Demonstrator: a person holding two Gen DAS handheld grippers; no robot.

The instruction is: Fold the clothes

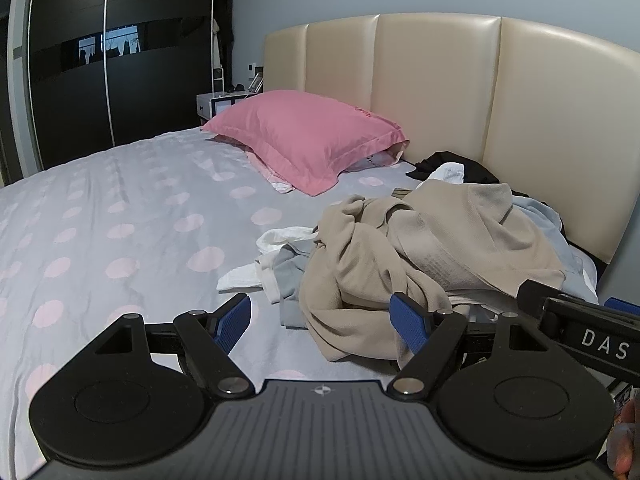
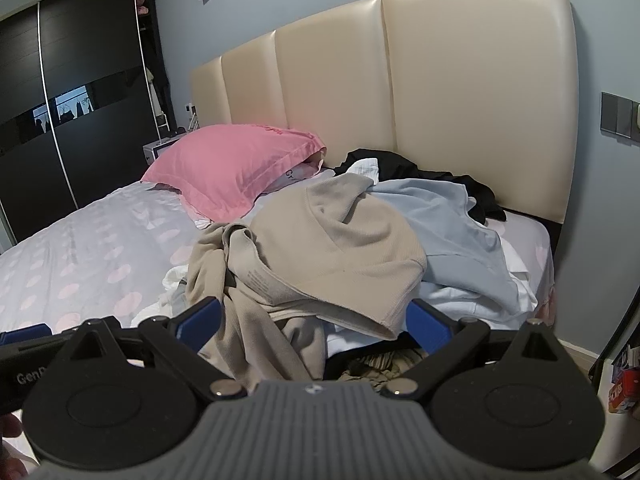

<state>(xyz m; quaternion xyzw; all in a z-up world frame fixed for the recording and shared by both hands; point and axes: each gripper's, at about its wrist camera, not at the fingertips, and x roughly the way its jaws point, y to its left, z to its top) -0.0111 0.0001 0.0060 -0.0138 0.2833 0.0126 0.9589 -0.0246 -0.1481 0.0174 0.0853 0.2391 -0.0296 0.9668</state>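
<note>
**Both tongs wide open above the heap of clothes on the bed**

Left tongs [image 1: 322, 326] spread wide, blue pads holding nothing, poised over the near edge of the crumpled beige knitted garment [image 1: 404, 256]. Right tongs [image 2: 316, 322] likewise gaping and empty, hanging just over the same beige garment's hem, near the bed's near right corner.

Heaped on the right half of the grey bedsheet with pale pink dots [image 1: 120, 208], close under the cream padded headboard [image 1: 436, 80]: beige garment on top, a pale blue garment [image 2: 448, 220] beneath and to its right, black clothing [image 2: 404, 166] against the headboard, white pieces [image 1: 280, 240] spilling out on the left. No clear long axis in the bunched beige garment; hem towards the cameras.

Left half of the sheet open and flat as far as the pink satin pillow [image 1: 304, 136]. Dark sliding wardrobe [image 1: 100, 60] beyond the bed's far edge.
</note>
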